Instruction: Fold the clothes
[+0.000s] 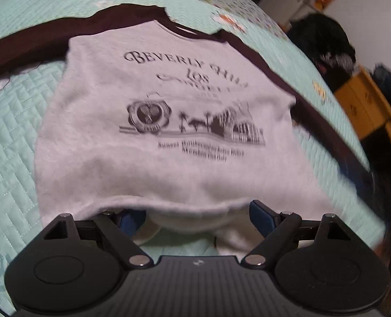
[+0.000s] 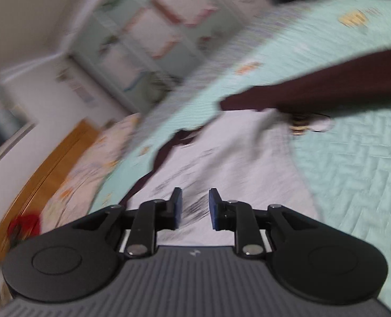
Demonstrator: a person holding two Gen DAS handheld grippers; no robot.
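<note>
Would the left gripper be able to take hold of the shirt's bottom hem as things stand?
Probably yes: the left gripper is wide open at the hem of the shirt, nothing between.

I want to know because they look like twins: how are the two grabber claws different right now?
The left gripper has its jaws spread very wide; the right gripper leaves only a narrow gap. The left gripper sits at the hem of the grey shirt, one finger partly hidden behind the cloth; the right gripper's fingers show fully, with nothing between them. Both are black with blue pads and point at the same shirt on the green quilt.
</note>
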